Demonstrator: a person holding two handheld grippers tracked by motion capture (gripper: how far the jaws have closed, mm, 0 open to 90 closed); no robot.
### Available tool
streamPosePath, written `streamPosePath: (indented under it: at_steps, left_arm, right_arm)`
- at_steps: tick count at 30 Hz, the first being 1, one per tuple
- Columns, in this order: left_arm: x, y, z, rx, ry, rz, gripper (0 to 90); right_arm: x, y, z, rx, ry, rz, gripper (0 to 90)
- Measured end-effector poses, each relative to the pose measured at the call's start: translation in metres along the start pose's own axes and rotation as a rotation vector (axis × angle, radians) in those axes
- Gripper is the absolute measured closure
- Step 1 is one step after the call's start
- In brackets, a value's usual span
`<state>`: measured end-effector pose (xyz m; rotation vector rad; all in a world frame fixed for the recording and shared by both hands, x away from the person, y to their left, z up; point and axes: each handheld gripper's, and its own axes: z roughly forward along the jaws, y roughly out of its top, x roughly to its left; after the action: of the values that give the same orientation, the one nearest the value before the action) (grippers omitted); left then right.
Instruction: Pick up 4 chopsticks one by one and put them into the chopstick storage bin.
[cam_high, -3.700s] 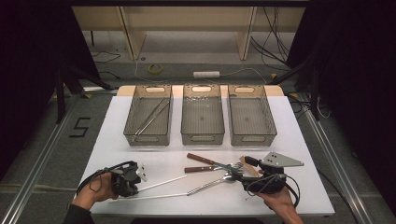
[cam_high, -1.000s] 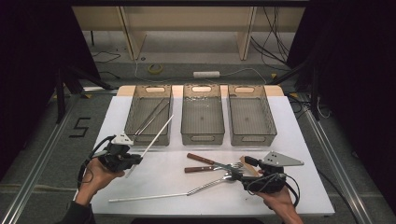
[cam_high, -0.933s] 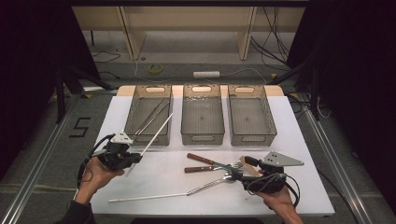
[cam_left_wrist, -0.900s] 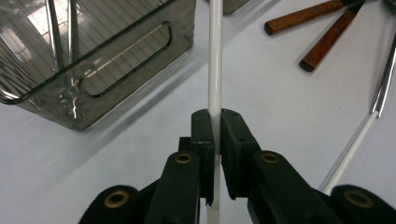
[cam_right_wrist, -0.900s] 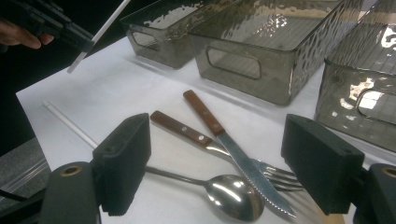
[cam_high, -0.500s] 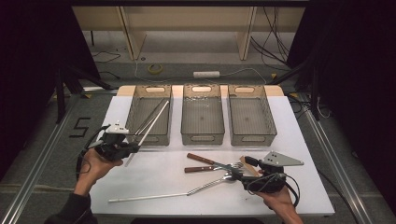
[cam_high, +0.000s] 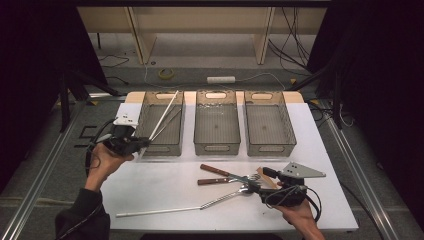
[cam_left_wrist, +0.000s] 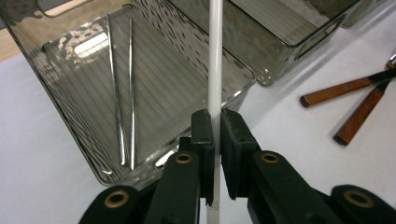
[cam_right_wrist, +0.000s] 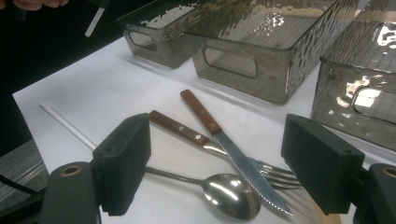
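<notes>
Your left hand-held gripper pinches a white straw between its pads and holds it slanted above the left bin, where two metal straws lie. Your right hand-held gripper rests on the bench with jaws spread wide, empty, over a spoon, fork and knife.

Lab setup: dark curtains, floor cables, aluminium rails.
</notes>
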<state>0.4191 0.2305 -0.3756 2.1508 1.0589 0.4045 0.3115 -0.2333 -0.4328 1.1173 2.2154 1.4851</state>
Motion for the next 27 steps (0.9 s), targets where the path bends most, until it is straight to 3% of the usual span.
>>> streamPosePath:
  at_steps: [27]
  left_arm:
    - [0.036, 0.047, 0.018, -0.008, 0.076, -0.048, 83.6]
  right_arm:
    - [0.0, 0.0, 0.0, 0.001, 0.004, 0.0, 25.2]
